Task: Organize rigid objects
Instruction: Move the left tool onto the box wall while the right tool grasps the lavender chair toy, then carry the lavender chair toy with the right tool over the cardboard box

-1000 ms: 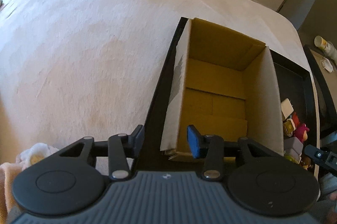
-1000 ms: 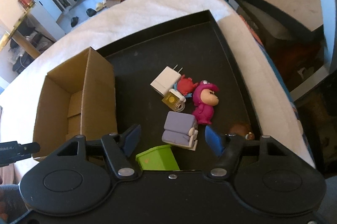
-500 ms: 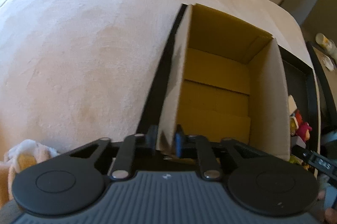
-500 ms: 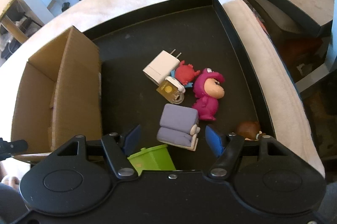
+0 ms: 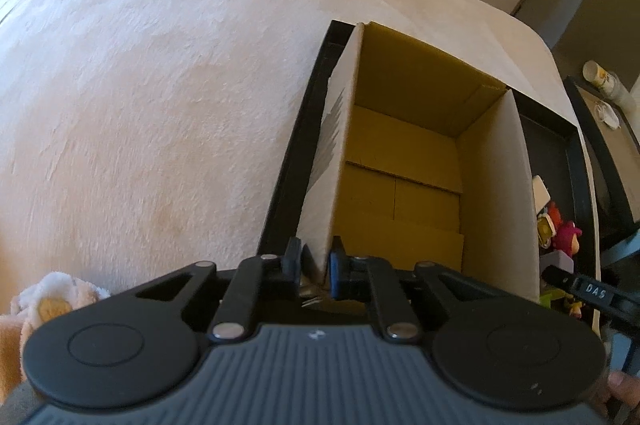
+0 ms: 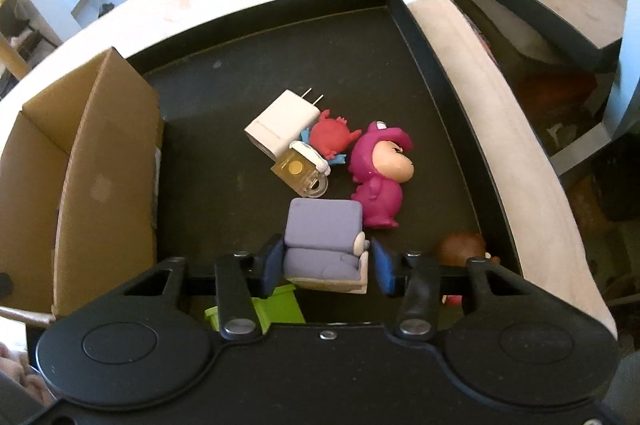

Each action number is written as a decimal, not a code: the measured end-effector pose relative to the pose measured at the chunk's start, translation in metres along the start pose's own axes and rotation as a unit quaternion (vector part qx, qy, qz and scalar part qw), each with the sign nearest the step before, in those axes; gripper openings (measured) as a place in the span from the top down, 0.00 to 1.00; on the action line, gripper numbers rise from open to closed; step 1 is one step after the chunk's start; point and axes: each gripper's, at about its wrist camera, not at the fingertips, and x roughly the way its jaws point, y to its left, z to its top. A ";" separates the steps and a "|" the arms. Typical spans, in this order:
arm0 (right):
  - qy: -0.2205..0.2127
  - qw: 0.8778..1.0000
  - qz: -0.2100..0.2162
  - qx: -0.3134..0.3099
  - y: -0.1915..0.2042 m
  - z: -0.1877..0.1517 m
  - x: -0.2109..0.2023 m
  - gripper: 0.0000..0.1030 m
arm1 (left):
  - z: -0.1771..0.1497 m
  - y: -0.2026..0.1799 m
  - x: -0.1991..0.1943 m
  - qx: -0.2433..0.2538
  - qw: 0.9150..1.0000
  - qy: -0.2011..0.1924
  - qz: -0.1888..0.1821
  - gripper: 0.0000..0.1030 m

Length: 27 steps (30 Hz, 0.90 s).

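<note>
Since a second ago, the lavender toy sofa [image 6: 324, 225] on the black tray [image 6: 420, 25] has been straddled by the right gripper [image 6: 325, 267], jaws open and not yet clamped. The cardboard box [image 5: 420, 153] wall is pinched by the closed left gripper [image 5: 316, 265]. If closed off-centre, the sofa could be squeezed out against the green block [image 6: 276, 309].

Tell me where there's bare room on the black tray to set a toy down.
Bare black tray floor lies beyond the white plug charger toward the far rim, and between the brown cardboard box and the toys. Crowded: the cluster around the magenta figurine and lavender toy sofa.
</note>
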 end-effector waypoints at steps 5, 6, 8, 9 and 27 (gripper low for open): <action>-0.011 1.000 0.010 0.013 -0.002 -0.003 -0.014 0.59 | 0.002 0.002 0.002 -0.004 1.000 0.005 -0.002 0.88; -0.015 1.000 0.011 0.012 -0.001 -0.004 -0.017 0.59 | 0.002 0.002 0.002 -0.004 1.000 0.006 -0.002 0.88; -0.021 1.000 0.013 0.015 0.000 -0.005 -0.023 0.59 | 0.002 0.001 0.002 -0.001 1.000 0.006 -0.002 0.88; -0.025 0.999 0.016 0.017 0.000 -0.006 -0.026 0.59 | 0.001 0.002 0.002 -0.001 1.000 0.005 -0.003 0.88; -0.091 0.994 0.060 0.021 0.025 -0.002 -0.082 0.59 | -0.005 0.000 -0.010 0.008 1.000 -0.010 -0.005 0.87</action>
